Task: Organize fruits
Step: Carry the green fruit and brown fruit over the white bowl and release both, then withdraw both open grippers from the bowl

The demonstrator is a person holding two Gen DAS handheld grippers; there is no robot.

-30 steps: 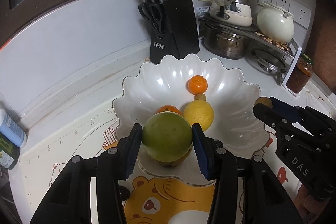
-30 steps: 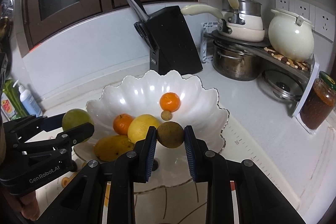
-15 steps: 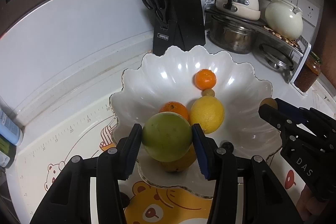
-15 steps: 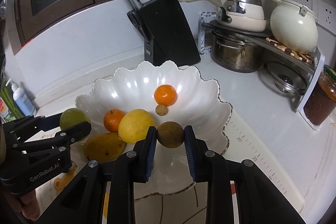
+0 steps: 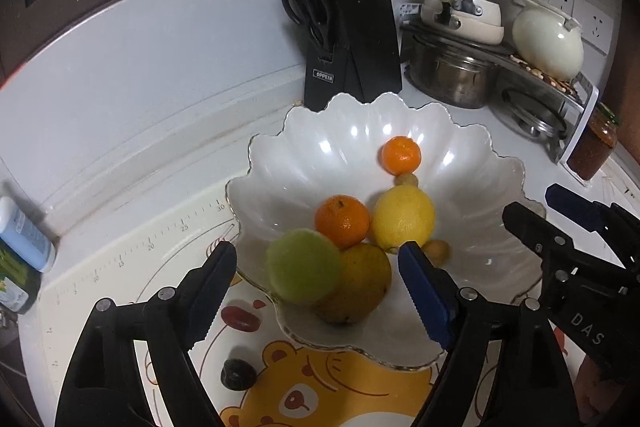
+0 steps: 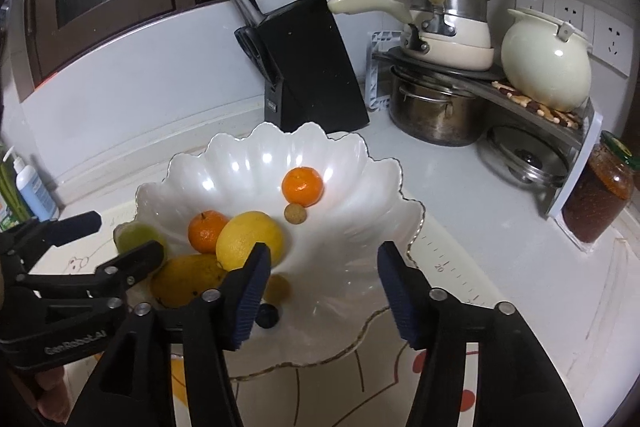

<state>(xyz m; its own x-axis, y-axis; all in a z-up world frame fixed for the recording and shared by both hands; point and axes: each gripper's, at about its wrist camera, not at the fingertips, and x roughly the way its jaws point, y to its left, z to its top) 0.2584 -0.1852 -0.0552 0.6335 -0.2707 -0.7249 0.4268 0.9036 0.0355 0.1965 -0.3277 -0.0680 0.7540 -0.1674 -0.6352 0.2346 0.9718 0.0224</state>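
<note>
A white scalloped bowl (image 5: pixel 312 131) (image 6: pixel 360 163) holds two oranges (image 5: pixel 401 155) (image 5: pixel 342 223), a lemon (image 5: pixel 403 218), a mango (image 5: pixel 360 283) and a small brown fruit (image 6: pixel 295 213). My left gripper (image 5: pixel 316 287) is open above the bowl's near edge; a blurred green fruit (image 5: pixel 303 266) sits free between its fingers, against the mango. My right gripper (image 6: pixel 322 287) is open over the bowl; a small brown round fruit (image 6: pixel 277 288) lies in the bowl by its left finger, also visible in the left wrist view (image 5: pixel 436 250).
A black knife block (image 5: pixel 356 35) stands behind the bowl. Pots and a cream kettle (image 6: pixel 546 59) sit on a rack at right, with a jar (image 6: pixel 596 199). A dark fruit (image 5: pixel 239 373) and a red one (image 5: pixel 239 319) lie on the bear mat. Bottles (image 5: pixel 24 235) stand at left.
Both grippers opened. The green fruit left the left gripper and dropped toward the mango. The brown fruit left the right gripper and lies in the bowl.
</note>
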